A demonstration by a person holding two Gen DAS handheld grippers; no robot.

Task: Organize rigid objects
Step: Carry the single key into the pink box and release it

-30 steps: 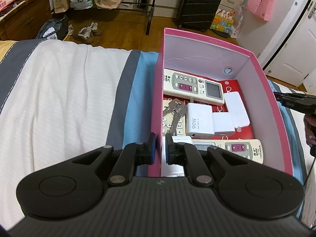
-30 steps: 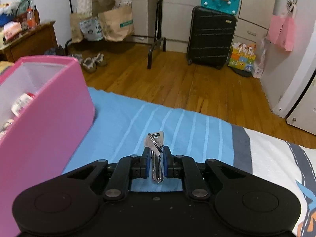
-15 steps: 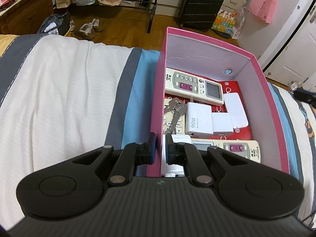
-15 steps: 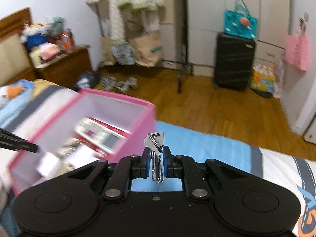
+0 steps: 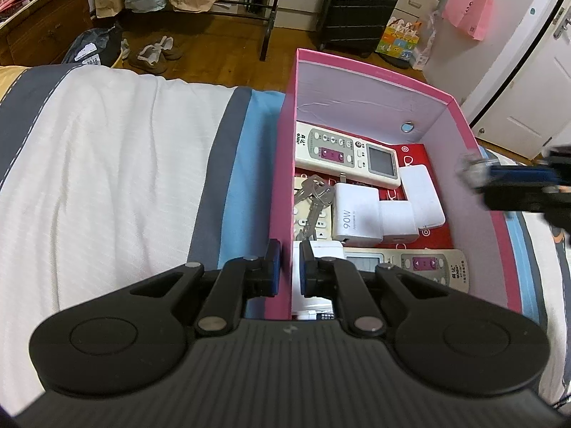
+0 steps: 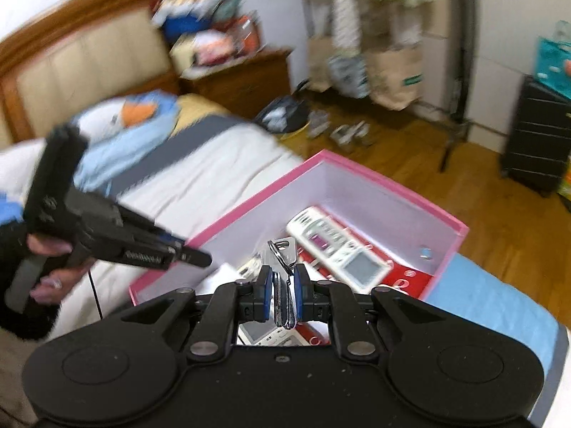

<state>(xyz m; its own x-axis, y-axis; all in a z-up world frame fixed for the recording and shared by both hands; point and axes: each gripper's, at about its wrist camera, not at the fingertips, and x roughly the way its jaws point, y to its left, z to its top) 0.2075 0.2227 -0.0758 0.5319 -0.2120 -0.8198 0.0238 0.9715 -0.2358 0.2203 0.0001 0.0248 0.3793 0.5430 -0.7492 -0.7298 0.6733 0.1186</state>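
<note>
On the bed [image 5: 107, 164] our pink box [image 5: 357, 71] holds two remotes and a white charger [image 5: 353, 214] marked "90W". Our left tool [image 5: 287, 267] is clamped on the box's near wall. Our right tool [image 6: 283, 296], above the box, pinches a set of keys [image 6: 282, 253].

The box [image 5: 285, 164] sits on the bed [image 5: 107, 164]. Inside it, two remotes [image 5: 342, 149] flank the chargers [image 5: 357, 214]. Keys [image 5: 314, 196] lie left of the chargers.
</note>
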